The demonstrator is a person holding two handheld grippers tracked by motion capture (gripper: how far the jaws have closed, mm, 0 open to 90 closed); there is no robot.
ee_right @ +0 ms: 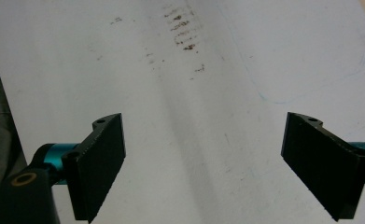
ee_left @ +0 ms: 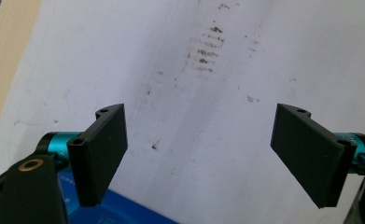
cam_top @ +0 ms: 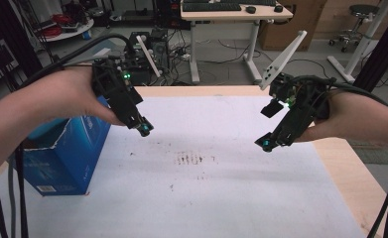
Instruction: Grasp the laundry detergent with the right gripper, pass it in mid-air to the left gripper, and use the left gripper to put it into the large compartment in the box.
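Forearms at the bottom edge hold the left gripper (cam_top: 144,130) and right gripper (cam_top: 267,144) spread wide and empty over the stained white sheet (cam_top: 216,198), the blue box (cam_top: 65,158) at lower left untouched, so nothing looks begun.

Two grippers were counted: the left gripper (cam_top: 143,130) and the right gripper (cam_top: 267,144), each with two black jaws. One blue carton (cam_top: 65,153) was seen on one white sheet (cam_top: 221,198) spread over one wooden table (cam_top: 350,173). One cluster of brown smudges (cam_top: 189,158) was noted on the sheet.
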